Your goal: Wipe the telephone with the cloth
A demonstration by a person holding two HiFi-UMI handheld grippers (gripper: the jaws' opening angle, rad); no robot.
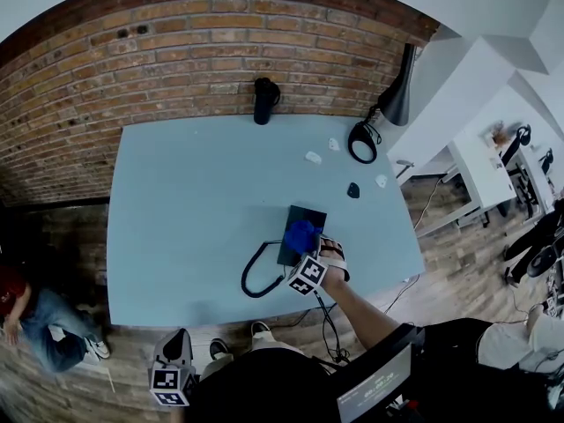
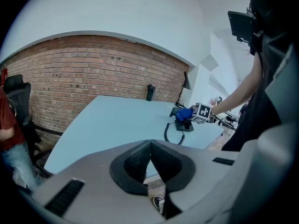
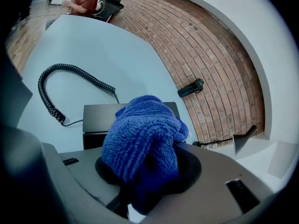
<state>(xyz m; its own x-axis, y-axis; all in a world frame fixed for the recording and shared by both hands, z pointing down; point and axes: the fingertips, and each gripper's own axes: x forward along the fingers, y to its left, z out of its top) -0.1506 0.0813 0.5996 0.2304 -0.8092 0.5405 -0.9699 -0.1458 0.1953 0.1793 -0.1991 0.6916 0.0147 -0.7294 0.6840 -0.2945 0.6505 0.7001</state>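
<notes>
Telephone [image 1: 310, 215] lies flat on my pale blue table [image 1: 176, 218], right of middle and near the front edge, with its one coiled cord [image 1: 251, 276] looping toward that edge. My right gripper [image 1: 307, 252] pinches the one blue cloth [image 1: 301, 233] in a bunched wad and holds it on the telephone's top. My left gripper [image 1: 176, 346] hangs off the table past the front edge, its jaws pressed together on nothing. Left of the telephone, and back toward the brick wall, the tabletop is broad and bare. At the far edge stands one black bottle [image 1: 264, 100]. On the right are one black lamp [image 1: 397, 95], three small white bits [image 1: 313, 157] and one small dark object [image 1: 353, 189].
</notes>
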